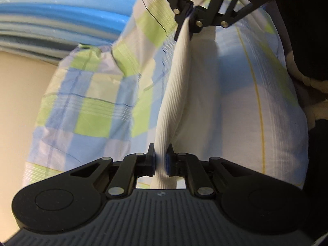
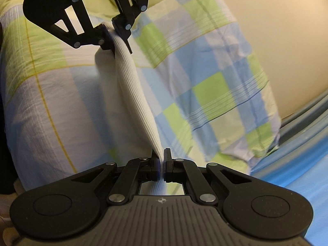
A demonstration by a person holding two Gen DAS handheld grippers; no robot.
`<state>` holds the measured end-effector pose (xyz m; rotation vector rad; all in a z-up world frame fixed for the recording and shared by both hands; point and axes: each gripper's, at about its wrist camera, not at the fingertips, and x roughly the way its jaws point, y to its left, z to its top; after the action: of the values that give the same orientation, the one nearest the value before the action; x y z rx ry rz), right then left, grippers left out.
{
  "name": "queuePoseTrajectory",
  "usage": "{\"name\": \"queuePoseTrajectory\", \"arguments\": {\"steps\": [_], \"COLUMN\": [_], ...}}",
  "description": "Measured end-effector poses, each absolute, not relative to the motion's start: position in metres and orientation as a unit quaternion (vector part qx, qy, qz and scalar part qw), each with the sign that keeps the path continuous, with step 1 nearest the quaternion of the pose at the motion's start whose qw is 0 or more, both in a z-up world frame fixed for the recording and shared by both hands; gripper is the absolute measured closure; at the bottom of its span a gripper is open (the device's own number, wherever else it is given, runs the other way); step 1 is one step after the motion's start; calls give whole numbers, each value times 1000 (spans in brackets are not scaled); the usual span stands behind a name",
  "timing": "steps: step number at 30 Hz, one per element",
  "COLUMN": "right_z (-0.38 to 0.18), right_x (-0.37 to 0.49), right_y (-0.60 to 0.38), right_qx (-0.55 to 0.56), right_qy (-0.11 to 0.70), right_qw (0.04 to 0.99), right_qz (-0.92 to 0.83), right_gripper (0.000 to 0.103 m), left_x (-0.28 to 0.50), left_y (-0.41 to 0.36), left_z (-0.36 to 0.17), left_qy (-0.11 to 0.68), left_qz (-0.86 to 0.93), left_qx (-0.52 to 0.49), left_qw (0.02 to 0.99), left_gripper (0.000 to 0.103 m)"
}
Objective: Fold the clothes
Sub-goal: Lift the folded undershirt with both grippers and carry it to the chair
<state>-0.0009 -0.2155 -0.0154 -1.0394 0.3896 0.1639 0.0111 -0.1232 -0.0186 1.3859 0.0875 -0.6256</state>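
- two grippers hold one garment [image 1: 174,94] between them: we see a white ribbed cloth stretched taut from one to the other.
- our left gripper [image 1: 160,160] is clamped on one end of the garment; the blue pads [image 1: 168,162] press the ribbed cloth from both sides, and a bit of it shows below the jaws.
- our right gripper [image 2: 161,164] is clamped on the other end, jaws nearly together with the thin edge of cloth pinched between them.
- in the left view the right gripper [image 1: 189,13] sits at the top, facing us, with the cloth hanging from its tips; in the right view the left gripper [image 2: 114,34] sits at the top left in the same way.
- the garment [image 2: 131,86] hangs in the air as a narrow band, wider in the middle, with a looser white fold beside it near the far gripper in each view.
- below it lies a checked sheet [image 1: 88,110] in blue, green and white squares, with thin yellow lines on the plainer part.
- the sheet [image 2: 213,86] is rumpled at its edge, and a beige surface [image 2: 283,30] shows beyond it.
- a blue mat [image 1: 61,10] runs along the far side of the sheet.
- both views are slightly blurred, so we cannot tell what kind of garment it is.
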Motion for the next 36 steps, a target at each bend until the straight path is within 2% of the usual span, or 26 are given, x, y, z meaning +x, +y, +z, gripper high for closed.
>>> {"name": "queuePoseTrajectory", "arguments": {"steps": [9, 19, 36], "right_z": [33, 67, 84], "right_x": [-44, -86, -183], "right_y": [-241, -280, -348], "right_qx": [-484, -464, -433], "right_qy": [157, 155, 253], "right_qw": [860, 872, 841], "right_qz": [45, -13, -202], "right_gripper": [102, 102, 103], "left_x": [-19, -43, -99], "left_y": [-149, -200, -306], "left_z": [36, 65, 84], "left_qy": [0, -59, -207], "left_qz": [-291, -315, -485], "left_qx": [615, 619, 554], "left_qw": [733, 717, 644], "left_gripper": [96, 96, 96]}}
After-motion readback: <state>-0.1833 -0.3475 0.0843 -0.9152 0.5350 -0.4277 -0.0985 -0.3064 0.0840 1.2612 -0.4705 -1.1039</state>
